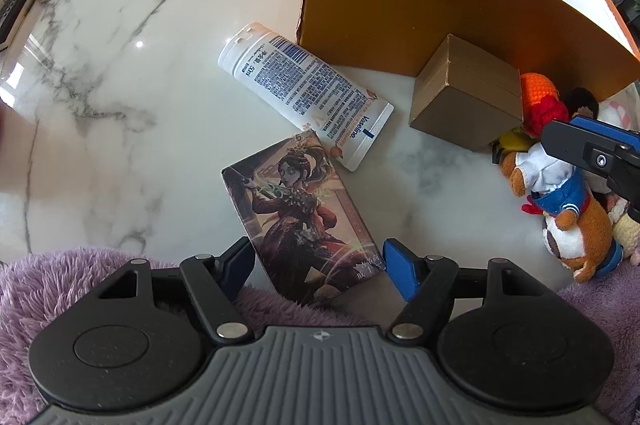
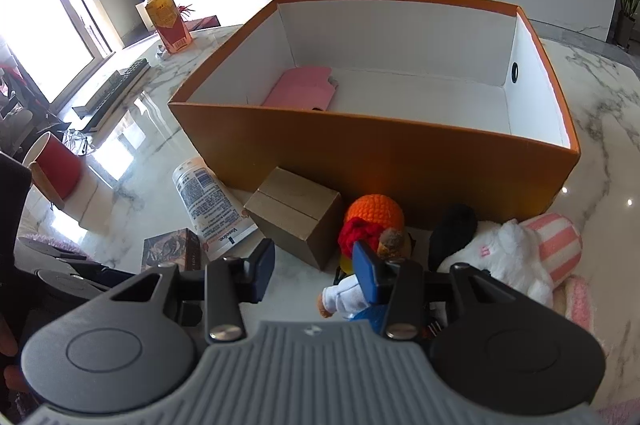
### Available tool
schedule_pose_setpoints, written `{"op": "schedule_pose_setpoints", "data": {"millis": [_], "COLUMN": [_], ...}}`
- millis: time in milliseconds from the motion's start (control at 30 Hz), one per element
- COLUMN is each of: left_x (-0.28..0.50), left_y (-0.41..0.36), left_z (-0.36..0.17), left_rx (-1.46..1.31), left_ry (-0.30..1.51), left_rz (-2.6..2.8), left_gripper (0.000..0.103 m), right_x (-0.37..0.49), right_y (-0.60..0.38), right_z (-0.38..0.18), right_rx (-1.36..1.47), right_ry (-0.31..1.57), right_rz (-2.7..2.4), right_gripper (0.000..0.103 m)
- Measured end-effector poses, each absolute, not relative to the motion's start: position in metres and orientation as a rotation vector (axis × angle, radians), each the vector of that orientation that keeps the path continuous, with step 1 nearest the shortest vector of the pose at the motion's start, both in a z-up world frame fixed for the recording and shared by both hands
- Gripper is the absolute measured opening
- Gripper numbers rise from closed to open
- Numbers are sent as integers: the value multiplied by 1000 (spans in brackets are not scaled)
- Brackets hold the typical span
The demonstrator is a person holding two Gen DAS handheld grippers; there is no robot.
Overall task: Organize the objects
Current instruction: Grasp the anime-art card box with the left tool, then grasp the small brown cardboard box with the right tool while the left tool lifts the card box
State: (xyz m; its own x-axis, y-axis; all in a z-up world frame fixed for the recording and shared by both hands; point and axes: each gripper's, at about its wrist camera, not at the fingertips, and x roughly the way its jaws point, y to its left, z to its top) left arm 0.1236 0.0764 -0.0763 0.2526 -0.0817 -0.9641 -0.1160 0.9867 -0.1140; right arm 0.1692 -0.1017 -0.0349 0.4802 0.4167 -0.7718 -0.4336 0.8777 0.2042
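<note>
My left gripper (image 1: 318, 265) is open, its fingers on either side of the near end of an illustrated card box (image 1: 300, 217) that lies on the marble table (image 1: 120, 85). A white Vaseline tube (image 1: 304, 89) and a small brown box (image 1: 468, 93) lie beyond it, in front of the orange box (image 1: 440, 5). My right gripper (image 2: 316, 265) is open, above a fox plush in a white and blue outfit (image 2: 344, 299). An orange crochet toy (image 2: 374, 215) and a white plush with a pink striped hat (image 2: 516, 257) lie beside it. The orange box (image 2: 380, 153) holds a pink packet (image 2: 300, 89).
A red cup (image 2: 56, 165), a keyboard (image 2: 112, 89) and an amber bottle (image 2: 164, 21) stand on the table's left side. A purple fluffy cloth (image 1: 60, 277) lies at the near edge. The right gripper shows in the left wrist view (image 1: 592, 145) over the plush toys.
</note>
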Motion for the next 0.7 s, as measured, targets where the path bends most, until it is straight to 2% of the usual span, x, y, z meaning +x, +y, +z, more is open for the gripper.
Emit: {"op": "schedule_pose_setpoints", "data": {"millis": [200,267,333,367,700], "left_x": [119,118,120,121,134], "left_y": [89,92,96,97,107], "left_z": [-61,-55,-50,-49,-55], "left_rx": [-240,-259,-266,-266,-174], "left_ry": [1253,1228,1207,1204,1294], "left_rz": [14,11,4,1,-50], "left_gripper": [79,78,77,76,75], "right_x": [176,177,179,181,196], "right_y": [-96,-90,-83,-79,-36], "right_z": [-31,-30,-30,-30,-50], "right_rx": [-60,-104,-153,-176,-504], "right_ry": [902,889,866,858,872], "right_rz": [546,563,580,599,702], "right_gripper": [46,48,58,59,59]}}
